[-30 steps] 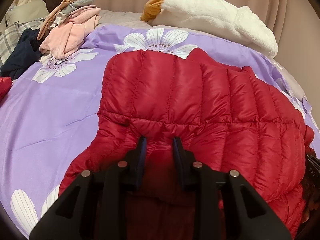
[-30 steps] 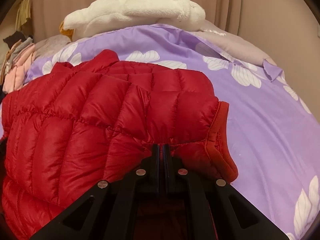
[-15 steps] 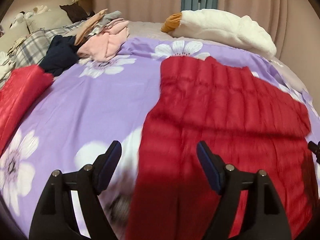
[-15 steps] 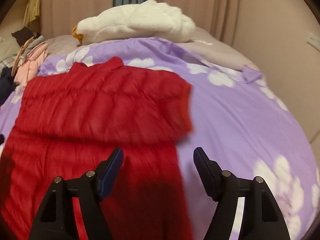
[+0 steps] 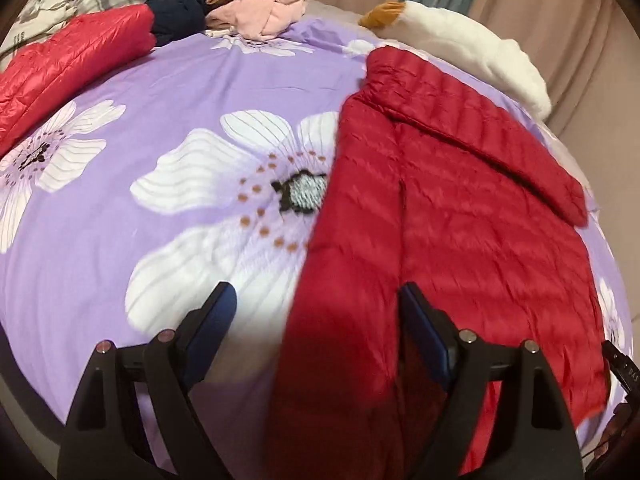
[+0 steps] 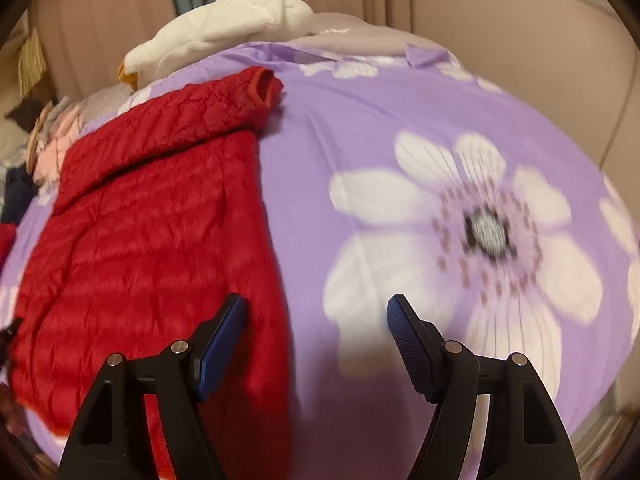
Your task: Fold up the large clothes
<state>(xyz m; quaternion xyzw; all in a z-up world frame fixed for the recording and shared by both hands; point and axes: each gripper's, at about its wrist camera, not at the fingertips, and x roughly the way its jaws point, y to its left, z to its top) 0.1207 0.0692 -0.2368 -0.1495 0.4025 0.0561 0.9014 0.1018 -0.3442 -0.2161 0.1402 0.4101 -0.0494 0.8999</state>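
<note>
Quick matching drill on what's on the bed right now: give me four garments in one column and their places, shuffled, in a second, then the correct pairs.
Things:
1. red puffer jacket
2. white fleece garment
3. pink clothes pile
4. second red quilted garment

Places:
A. far edge of the bed, beyond the jacket's folded sleeve
B. left edge of the left wrist view, beside a navy garment
C. spread flat on the purple floral cover, nearest both grippers
D. far side of the bed, beyond the navy garment

Pairs: 1-C, 2-A, 3-D, 4-B

No text, label or number can be read anywhere.
</note>
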